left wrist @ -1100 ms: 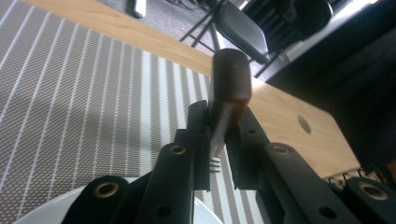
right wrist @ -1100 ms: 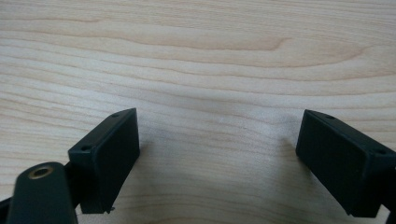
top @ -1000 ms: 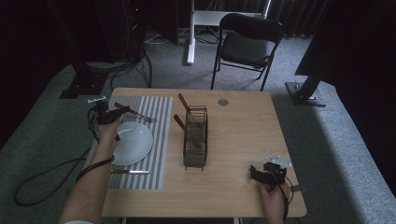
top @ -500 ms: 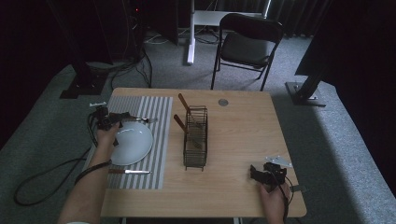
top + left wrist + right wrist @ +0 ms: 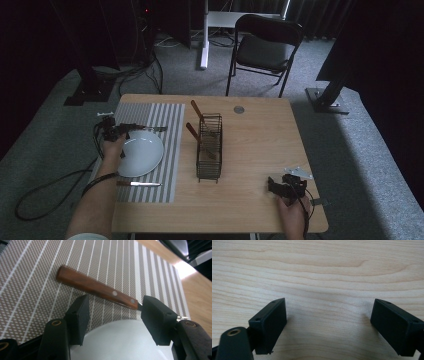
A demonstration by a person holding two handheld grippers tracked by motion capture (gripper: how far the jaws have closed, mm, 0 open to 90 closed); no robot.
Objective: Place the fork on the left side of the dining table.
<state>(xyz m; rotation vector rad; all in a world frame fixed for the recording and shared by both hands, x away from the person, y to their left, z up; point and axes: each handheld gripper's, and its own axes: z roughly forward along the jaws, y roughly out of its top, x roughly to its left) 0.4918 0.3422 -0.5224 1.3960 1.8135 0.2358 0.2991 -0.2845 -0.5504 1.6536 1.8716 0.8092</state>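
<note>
Your left gripper [image 5: 113,322], jaws just parted, stood released over the wooden-handled utensil [image 5: 96,290] lying on the striped placemat [image 5: 157,117] beside the plate [image 5: 142,155], your right gripper [image 5: 328,327] gaping over the wooden table [image 5: 260,150] amid grey carpet [image 5: 360,140].

Glossy wooden knife handle [image 5: 96,287] with metal rivets lies on matt woven placemat [image 5: 32,277].

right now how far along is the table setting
Looks done: a plate sits on the striped mat with a knife beside it. In hand: the left gripper has just opened, and a wooden-handled utensil lies free on the mat beyond the plate. Left: two handles still stand in the wire rack. The right gripper rests open.
</note>
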